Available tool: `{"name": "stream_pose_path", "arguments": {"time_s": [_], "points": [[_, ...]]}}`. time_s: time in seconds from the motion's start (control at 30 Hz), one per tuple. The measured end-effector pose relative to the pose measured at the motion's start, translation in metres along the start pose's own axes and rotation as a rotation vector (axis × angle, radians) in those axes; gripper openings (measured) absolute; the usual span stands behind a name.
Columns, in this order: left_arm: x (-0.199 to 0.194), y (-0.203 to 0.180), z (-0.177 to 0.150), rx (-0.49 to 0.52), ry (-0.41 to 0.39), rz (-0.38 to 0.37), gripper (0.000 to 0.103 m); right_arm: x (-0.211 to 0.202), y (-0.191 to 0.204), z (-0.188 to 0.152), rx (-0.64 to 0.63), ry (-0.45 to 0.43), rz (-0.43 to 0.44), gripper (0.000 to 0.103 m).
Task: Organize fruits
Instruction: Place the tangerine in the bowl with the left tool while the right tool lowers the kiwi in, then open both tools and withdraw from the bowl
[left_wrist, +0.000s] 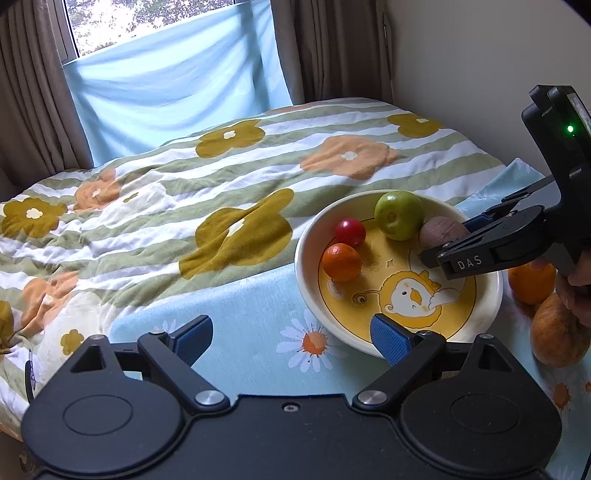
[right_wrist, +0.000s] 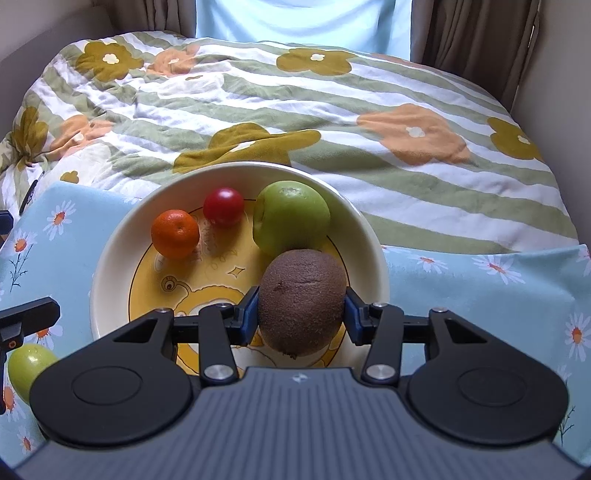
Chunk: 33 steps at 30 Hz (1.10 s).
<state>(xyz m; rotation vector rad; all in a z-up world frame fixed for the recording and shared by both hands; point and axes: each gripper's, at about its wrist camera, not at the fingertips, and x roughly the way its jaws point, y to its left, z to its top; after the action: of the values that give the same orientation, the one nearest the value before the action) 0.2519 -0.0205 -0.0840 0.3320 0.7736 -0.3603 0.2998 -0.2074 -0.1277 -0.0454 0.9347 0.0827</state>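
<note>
Right claw (right_wrist: 301, 314) grips the kiwi (right_wrist: 301, 302) sideways, long axis upright; left claw (left_wrist: 291, 338) wide.

Kiwi (right_wrist: 301, 299): brown, fuzzy, oval, lower centre of the right wrist view, clamped between two blue pads above the bowl's near side. Bowl (right_wrist: 110, 258): cream rim, yellow cartoon floor, centre frame, on a daisy-print blue cloth. Green apple (right_wrist: 290, 218): round, glossy, upper right inside the bowl, just behind the kiwi. Red fruit (right_wrist: 223, 206): small, round, upper middle of the bowl. Mandarin (right_wrist: 175, 233): orange, left of the red fruit. Second green fruit (right_wrist: 27, 363): lower left, outside the bowl. Orange (left_wrist: 532, 282) and tan-brown fruit (left_wrist: 557, 334): right edge of the left wrist view, outside the bowl.
</note>
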Motion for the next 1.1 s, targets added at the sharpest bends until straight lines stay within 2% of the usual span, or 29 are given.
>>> {"name": "stream_pose_path", "arguments": {"time_s": [0.03,0.1,0.13,0.17,0.57,0.9,1.0,1.1], "points": [[0.000,0.000,0.000,0.002,0.000,0.001,0.095,-0.001,0.001,-0.001,-0.003,-0.011,-0.004,0.065],[-0.002,0.000,0.000,0.004,-0.004,0.001,0.095,-0.006,0.003,-0.001,-0.018,-0.044,-0.015,0.079],[-0.004,0.000,-0.001,0.004,-0.006,-0.002,0.095,-0.008,0.004,0.000,-0.024,-0.053,-0.033,0.092],[-0.005,0.000,-0.001,0.003,-0.007,-0.004,0.095,-0.012,0.005,0.001,-0.027,-0.061,-0.052,0.098],[-0.038,-0.004,0.002,-0.020,-0.032,-0.015,0.095,-0.068,-0.002,-0.002,0.026,-0.116,-0.037,0.099],[-0.086,-0.005,-0.003,-0.048,-0.110,0.019,0.095,-0.132,-0.005,-0.016,0.062,-0.189,-0.052,0.099],[-0.099,-0.004,-0.006,-0.063,-0.125,-0.005,0.097,-0.151,-0.004,-0.024,0.062,-0.213,-0.079,0.103],[-0.112,-0.006,-0.011,-0.069,-0.143,-0.021,0.098,-0.169,-0.005,-0.035,0.079,-0.243,-0.095,0.103]]}}
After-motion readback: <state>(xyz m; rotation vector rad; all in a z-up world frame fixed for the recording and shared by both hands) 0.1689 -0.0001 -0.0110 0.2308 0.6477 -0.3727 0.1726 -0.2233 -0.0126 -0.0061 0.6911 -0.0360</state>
